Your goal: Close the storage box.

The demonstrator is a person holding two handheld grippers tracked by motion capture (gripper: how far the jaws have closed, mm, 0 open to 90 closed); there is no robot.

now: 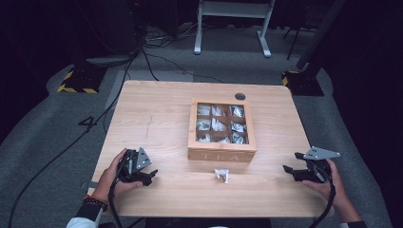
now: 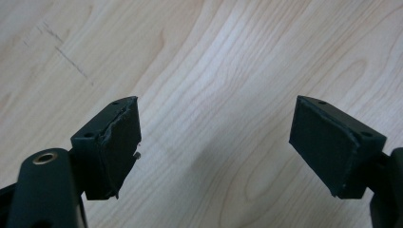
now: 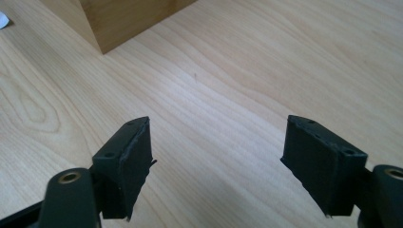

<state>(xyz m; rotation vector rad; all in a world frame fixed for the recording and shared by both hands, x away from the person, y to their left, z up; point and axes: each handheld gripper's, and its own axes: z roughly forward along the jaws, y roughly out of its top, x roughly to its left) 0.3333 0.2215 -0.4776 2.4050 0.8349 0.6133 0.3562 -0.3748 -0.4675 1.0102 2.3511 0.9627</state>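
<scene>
**Surface check: one box, one loose packet**

I'm looking down on the surface [image 1: 157, 118], a light wooden top with clear grain, rectangular with rounded corners. Near its far edge I see a small round hole [image 1: 240, 96]. Right of centre sits a wooden box [image 1: 222, 154] with nine compartments, each holding pale packets, and faint lettering on its near wall. Just in front of that box, apart from it, one small pale packet [image 1: 221, 175] lies on the bare wood. On the left half I can make out a thin dark scratch line [image 1: 148, 126]. In my right gripper view a corner of the box [image 3: 119, 21] rests flat on the wood.
</scene>
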